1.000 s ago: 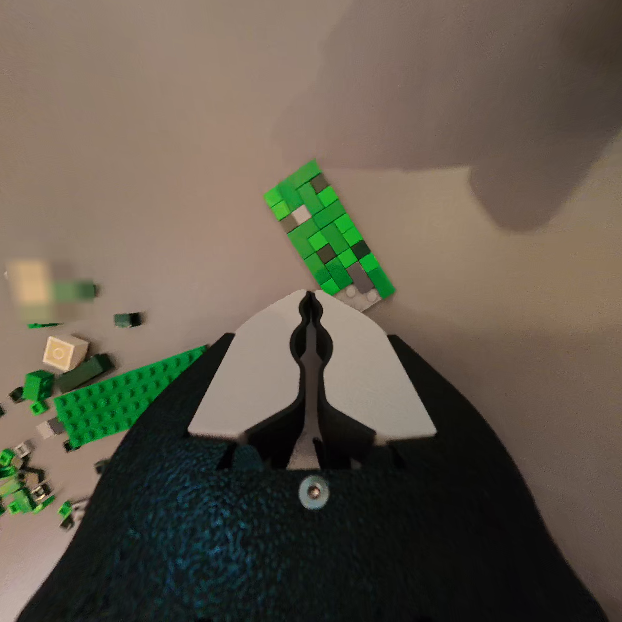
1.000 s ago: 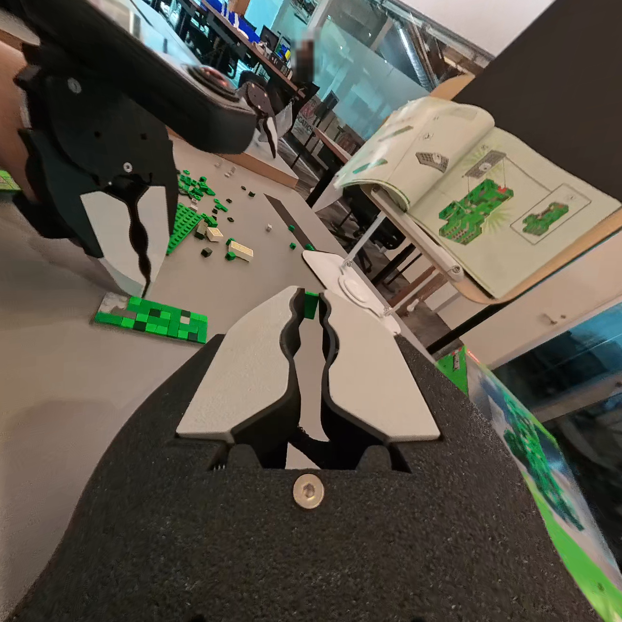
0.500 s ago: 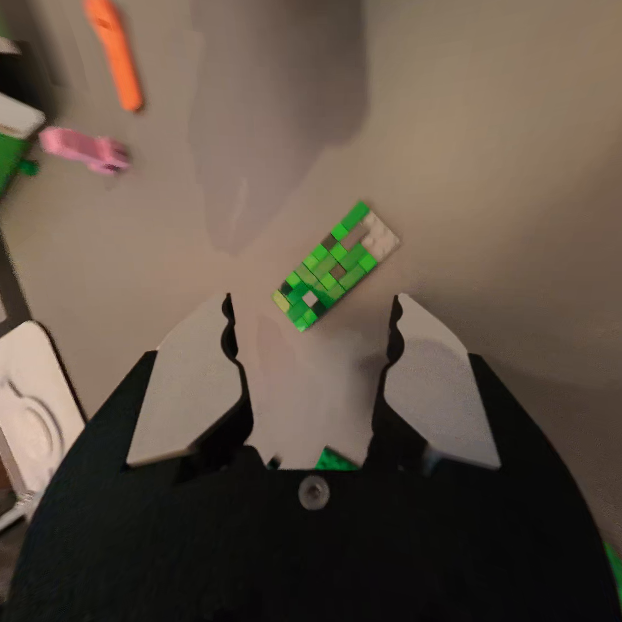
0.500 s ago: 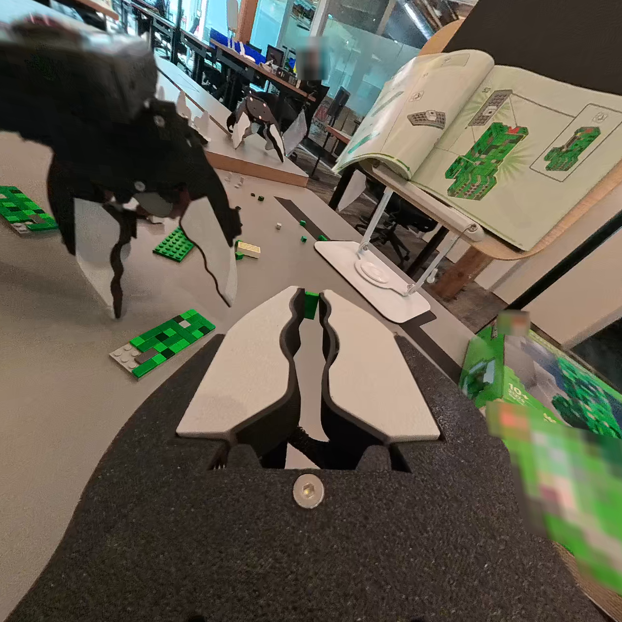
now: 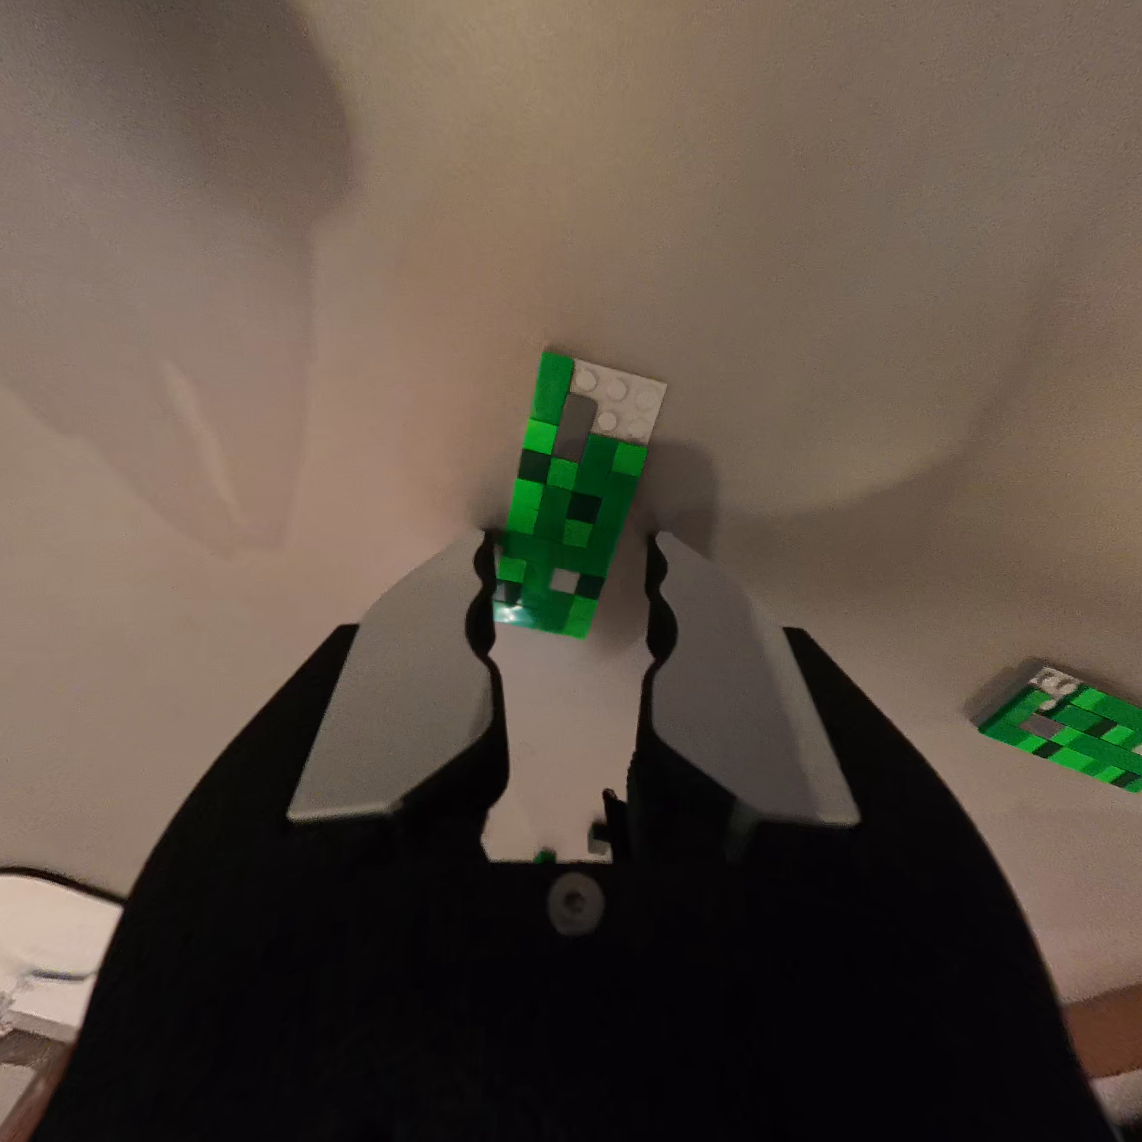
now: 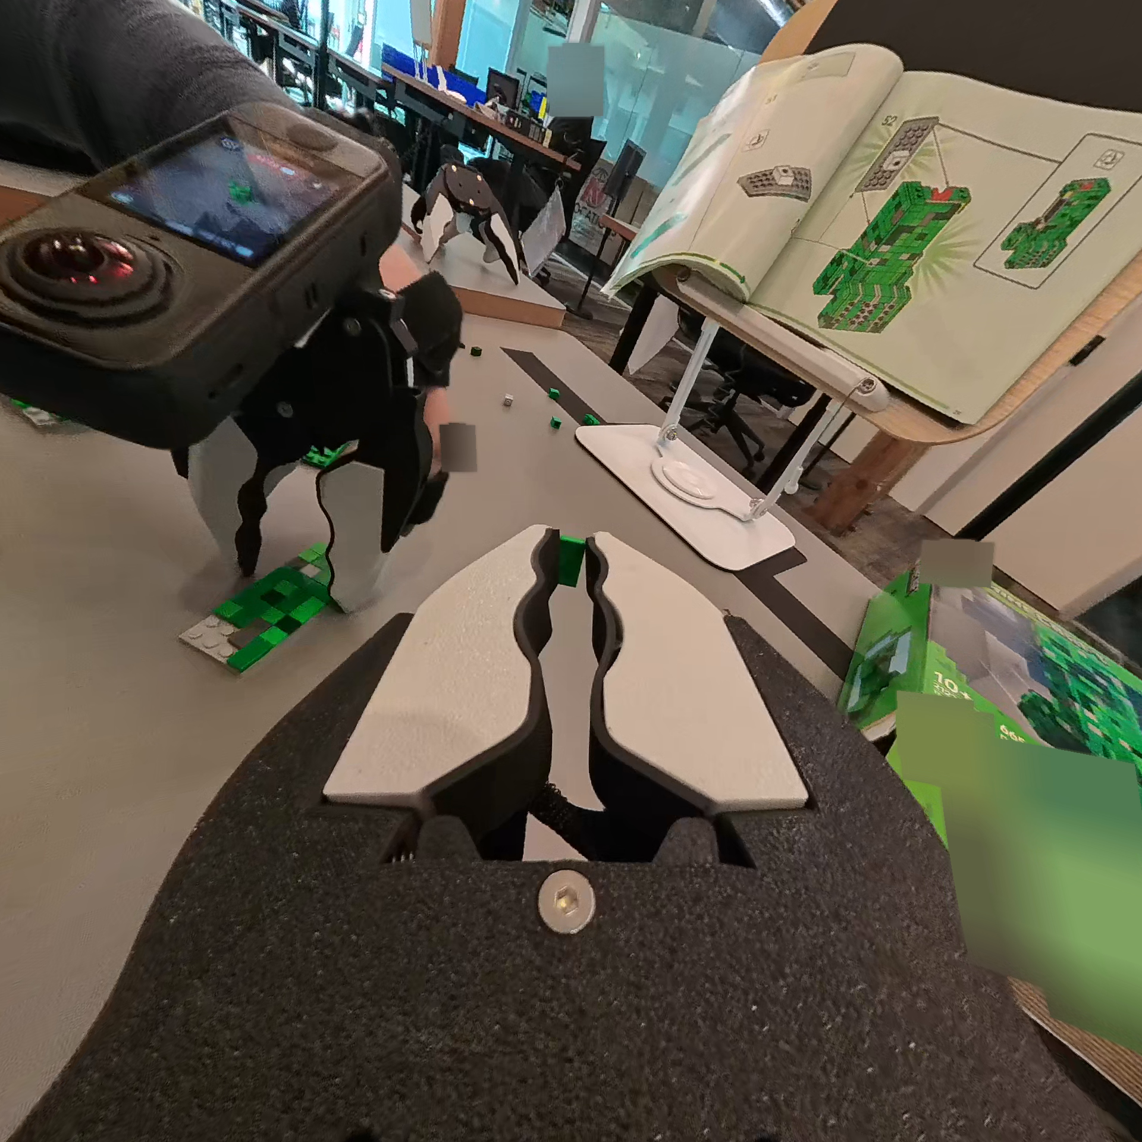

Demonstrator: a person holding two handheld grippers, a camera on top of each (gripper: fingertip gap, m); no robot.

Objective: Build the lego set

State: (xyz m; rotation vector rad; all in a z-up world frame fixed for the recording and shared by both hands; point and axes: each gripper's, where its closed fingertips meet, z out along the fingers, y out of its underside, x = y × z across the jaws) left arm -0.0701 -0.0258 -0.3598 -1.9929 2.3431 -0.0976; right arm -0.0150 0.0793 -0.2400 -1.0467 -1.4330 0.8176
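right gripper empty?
No: the right gripper pinches a small green brick between its fingertips.

The brick plate (image 5: pixel 571 494) is laid flat on the tabletop (image 5: pixel 803 247), its near end set between the fingers of the left tool (image 5: pixel 568 544). A second plate (image 5: pixel 1075 735) is found at 3 o'clock. The stand base (image 6: pixel 686 488) is placed at 1 o'clock of the right tool (image 6: pixel 570 544), the box (image 6: pixel 989 667) at 3 o'clock.

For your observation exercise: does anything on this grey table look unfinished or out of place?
Yes. The flat green tiled brick panel between the left gripper's open fingers has one corner untiled, with bare light-grey studs. Small green bricks lie scattered.
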